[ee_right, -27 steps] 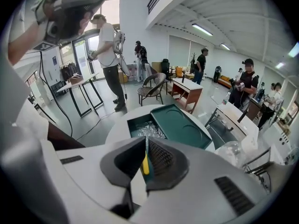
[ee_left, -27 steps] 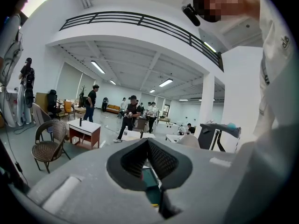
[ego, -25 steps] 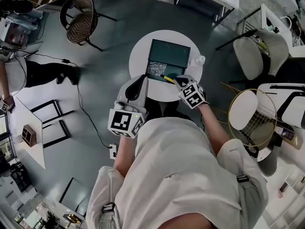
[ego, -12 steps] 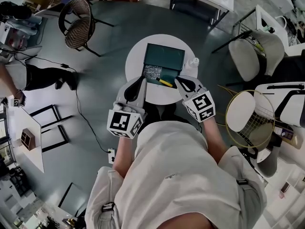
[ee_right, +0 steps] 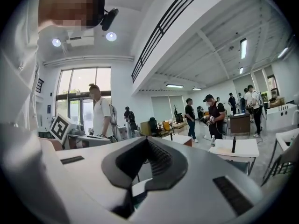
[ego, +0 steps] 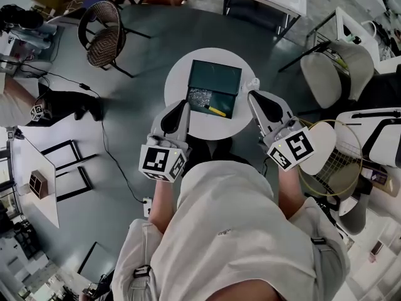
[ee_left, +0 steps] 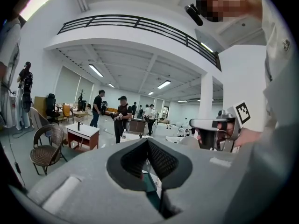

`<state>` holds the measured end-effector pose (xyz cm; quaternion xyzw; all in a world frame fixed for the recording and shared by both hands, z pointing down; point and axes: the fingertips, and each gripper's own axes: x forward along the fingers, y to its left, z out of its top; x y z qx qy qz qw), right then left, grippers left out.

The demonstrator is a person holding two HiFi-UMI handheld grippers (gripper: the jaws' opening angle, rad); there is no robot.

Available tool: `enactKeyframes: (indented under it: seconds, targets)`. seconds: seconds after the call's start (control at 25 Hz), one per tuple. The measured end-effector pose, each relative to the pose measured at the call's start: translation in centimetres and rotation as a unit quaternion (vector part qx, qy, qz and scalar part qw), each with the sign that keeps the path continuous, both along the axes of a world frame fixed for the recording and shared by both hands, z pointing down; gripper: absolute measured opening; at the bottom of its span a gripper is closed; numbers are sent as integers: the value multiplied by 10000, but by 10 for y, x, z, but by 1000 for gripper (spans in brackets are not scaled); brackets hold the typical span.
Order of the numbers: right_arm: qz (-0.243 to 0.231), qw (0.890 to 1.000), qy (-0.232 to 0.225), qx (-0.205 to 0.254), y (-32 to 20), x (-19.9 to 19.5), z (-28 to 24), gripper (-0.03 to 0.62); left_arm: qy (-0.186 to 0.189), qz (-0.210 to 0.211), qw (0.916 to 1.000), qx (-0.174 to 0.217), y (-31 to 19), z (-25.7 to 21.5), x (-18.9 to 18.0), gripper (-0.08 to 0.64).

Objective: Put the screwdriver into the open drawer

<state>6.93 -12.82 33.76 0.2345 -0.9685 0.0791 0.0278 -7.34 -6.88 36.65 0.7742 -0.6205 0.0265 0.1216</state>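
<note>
Since the screwdriver (ego: 217, 111) lies inside the open drawer (ego: 229, 103) on the round table (ego: 180, 74), while the left gripper (ego: 183, 104) and right gripper (ego: 252, 95) hover beside it with jaws closed on nothing, the task seems done.

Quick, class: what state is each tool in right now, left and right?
Left tool: shut, holding nothing.
Right tool: shut, holding nothing.

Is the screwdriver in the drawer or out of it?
In: the screwdriver lies flat inside the open drawer on the round table.
</note>
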Motion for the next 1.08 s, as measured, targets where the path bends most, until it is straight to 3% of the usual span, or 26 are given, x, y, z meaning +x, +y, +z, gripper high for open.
enactKeyframes:
  seconds: [0.16, 0.52, 1.08]
  targets:
    - [55, 9998, 92, 185, 1, 4, -6, 5, -20, 30, 10000, 18, -1, -1, 2, 11]
    - [66, 10000, -33, -59, -4, 14, 1, 5, -62, 45, 10000, -11, -6, -1, 8, 11]
    - [92, 9999, 116, -26, -8, 19, 8, 5, -84, 46, 9999, -72, -11, 6, 12, 11]
